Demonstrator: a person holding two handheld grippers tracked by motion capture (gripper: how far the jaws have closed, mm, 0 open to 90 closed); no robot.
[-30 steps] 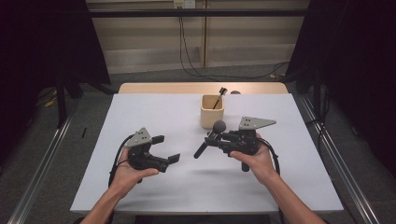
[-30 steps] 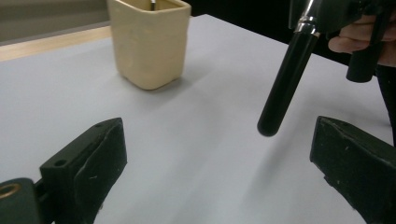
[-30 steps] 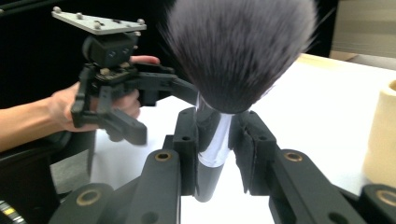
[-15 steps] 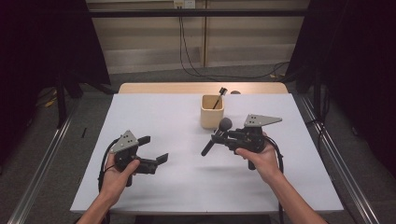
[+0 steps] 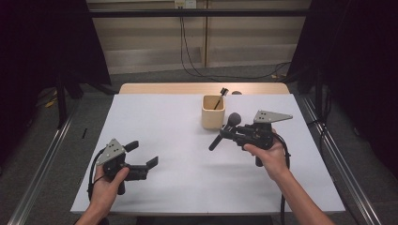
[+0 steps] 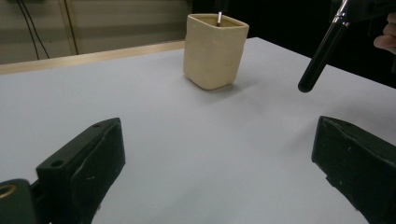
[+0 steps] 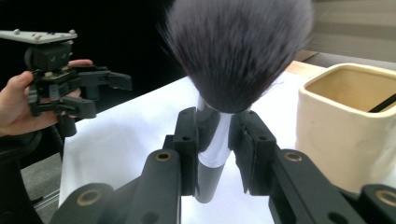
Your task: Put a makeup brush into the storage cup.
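- Now your right gripper [image 5: 228, 134] is clenched on the makeup brush [image 5: 224, 131], its pads pinching the silver collar just below the bristles, as the right gripper view shows [image 7: 215, 140].
- Over the last second that hand has lifted the brush a little and carried it to the right; the dark handle slants down toward the near left, clear of the tabletop [image 5: 187, 187], and the bristle head sits just right of the cup [image 5: 212, 114].
- Your left gripper [image 5: 141, 157] has drawn back toward the near left corner of the tabletop. Its jaws stand released and wide apart with nothing between them, only bare surface ahead in the left gripper view [image 6: 210, 154].
- So the hand-over looks finished: the brush is carried by the right gripper alone, and the left is out of the way.
- The cup stands upright at the far middle of the tabletop with another thin dark-handled brush [image 5: 219, 98] leaning inside it.
- My reading is that the brush is headed for the cup; you would need to turn the handle downward first, since the bristle end now lies nearest the rim.
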